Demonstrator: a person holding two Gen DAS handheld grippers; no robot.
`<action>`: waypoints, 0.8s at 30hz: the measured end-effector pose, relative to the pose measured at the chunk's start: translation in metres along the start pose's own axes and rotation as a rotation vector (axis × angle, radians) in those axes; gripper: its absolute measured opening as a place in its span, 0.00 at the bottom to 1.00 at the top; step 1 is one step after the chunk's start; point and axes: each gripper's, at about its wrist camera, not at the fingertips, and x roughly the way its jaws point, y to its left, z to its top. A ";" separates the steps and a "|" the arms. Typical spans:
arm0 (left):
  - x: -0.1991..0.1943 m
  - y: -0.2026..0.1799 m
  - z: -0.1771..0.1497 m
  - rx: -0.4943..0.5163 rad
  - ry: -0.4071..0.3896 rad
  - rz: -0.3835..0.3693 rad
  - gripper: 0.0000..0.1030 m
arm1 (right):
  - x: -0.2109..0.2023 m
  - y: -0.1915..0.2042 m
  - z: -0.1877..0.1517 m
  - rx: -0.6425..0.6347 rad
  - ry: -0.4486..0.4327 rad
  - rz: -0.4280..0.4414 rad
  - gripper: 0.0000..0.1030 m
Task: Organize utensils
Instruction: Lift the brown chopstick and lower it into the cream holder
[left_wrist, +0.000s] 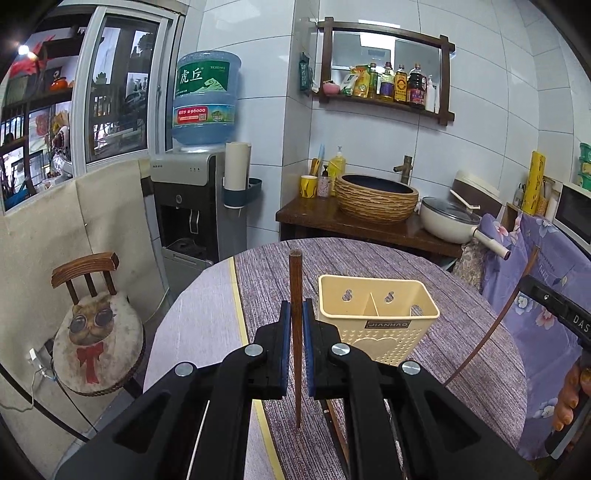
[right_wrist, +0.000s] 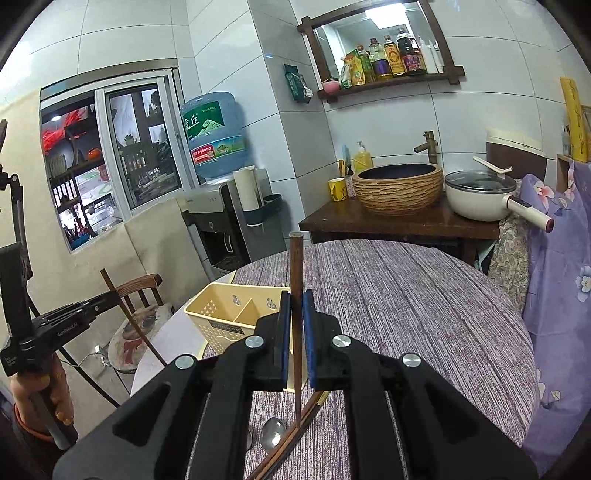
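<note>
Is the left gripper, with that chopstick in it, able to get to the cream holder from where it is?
Probably yes. The left gripper is shut on a chopstick held upright, and the cream holder stands just to its right on the table, top open, with nothing between them.

This is a small home kitchen and eating corner. The walls have white tiles. A wooden shelf (left_wrist: 384, 99) on the wall carries bottles of oil and sauce (left_wrist: 400, 83). Below it a brown basin (left_wrist: 376, 197) with a tap (left_wrist: 404, 170) stands on a dark counter, beside a white pot (left_wrist: 448, 219). A water dispenser (left_wrist: 192, 199) with a blue bottle (left_wrist: 206, 99) stands in the corner. A round table (left_wrist: 388, 258) with a purple cloth and a wooden chair (left_wrist: 94, 321) with a cat cushion are near.
</note>
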 end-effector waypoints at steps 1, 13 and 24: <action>-0.001 0.000 0.001 0.002 -0.001 0.001 0.07 | 0.000 -0.001 0.001 -0.004 -0.001 0.000 0.08; -0.028 0.008 0.075 -0.014 -0.102 -0.026 0.07 | -0.010 0.021 0.063 -0.105 -0.068 -0.011 0.08; -0.029 -0.011 0.131 -0.102 -0.230 -0.085 0.07 | -0.003 0.058 0.133 -0.113 -0.203 0.013 0.08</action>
